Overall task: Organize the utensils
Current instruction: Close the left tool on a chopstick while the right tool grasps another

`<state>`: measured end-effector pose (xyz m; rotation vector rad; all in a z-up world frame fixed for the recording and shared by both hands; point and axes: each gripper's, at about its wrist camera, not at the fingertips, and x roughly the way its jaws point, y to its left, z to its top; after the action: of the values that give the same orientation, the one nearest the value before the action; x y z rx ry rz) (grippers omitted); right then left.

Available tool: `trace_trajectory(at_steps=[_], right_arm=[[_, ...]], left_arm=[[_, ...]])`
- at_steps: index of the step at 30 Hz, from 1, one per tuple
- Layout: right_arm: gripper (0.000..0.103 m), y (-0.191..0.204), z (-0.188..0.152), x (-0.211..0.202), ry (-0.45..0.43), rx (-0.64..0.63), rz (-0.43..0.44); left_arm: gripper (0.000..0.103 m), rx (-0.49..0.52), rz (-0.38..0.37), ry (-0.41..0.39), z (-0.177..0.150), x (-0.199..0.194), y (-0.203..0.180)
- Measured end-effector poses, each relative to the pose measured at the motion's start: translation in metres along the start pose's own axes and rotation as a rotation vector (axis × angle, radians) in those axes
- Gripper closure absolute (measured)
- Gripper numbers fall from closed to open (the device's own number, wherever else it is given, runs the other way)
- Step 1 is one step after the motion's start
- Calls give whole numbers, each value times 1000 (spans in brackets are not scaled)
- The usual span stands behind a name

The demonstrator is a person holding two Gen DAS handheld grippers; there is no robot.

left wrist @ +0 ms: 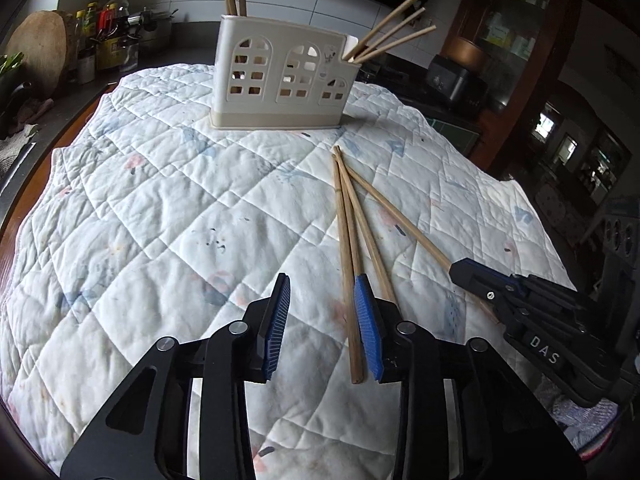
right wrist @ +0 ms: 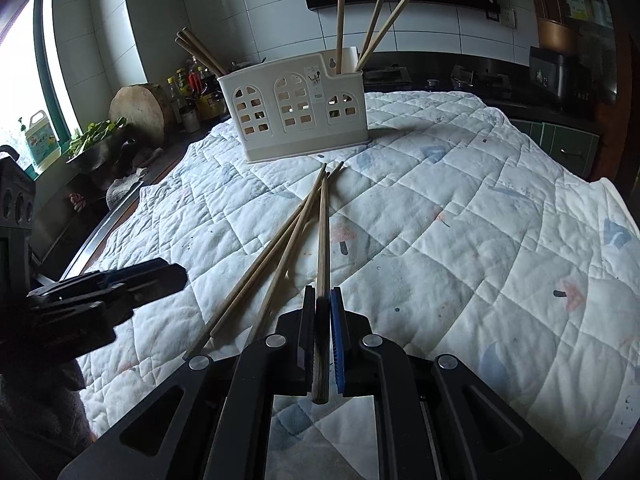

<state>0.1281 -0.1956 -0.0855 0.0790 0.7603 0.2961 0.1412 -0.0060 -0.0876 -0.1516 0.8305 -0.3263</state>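
A cream utensil holder [left wrist: 280,76] [right wrist: 296,116] with arched cut-outs stands at the far side of the quilted cloth [left wrist: 160,220], with several chopsticks upright in its end compartments. Three loose chopsticks fan out in front of it. My right gripper [right wrist: 322,294] [left wrist: 472,276] is shut on the thick end of one chopstick [right wrist: 323,232] [left wrist: 400,220], whose tip rests near the holder. My left gripper [left wrist: 322,284] is open above the cloth. Another chopstick [left wrist: 346,248] lies between its fingers, close to the right pad [left wrist: 366,320], and the third chopstick [left wrist: 370,240] passes under that finger.
The quilt [right wrist: 480,220] covers a round table whose wooden edge [left wrist: 24,200] shows at the left. A counter behind holds a round chopping board [left wrist: 38,52], bottles [left wrist: 108,24] and greens. A dark appliance [left wrist: 456,80] and cabinets stand at the right.
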Motion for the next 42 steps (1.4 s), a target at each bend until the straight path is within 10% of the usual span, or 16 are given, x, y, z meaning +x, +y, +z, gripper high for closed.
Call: trace_trajectory(at_steps=[26, 42], right_arm=[[96, -14, -2, -16, -25, -7, 10], [96, -15, 15, -42, -90, -36, 9]], left_arm=[[91, 13, 36, 97, -5, 38, -20], [97, -1, 63, -27, 11, 2, -17]])
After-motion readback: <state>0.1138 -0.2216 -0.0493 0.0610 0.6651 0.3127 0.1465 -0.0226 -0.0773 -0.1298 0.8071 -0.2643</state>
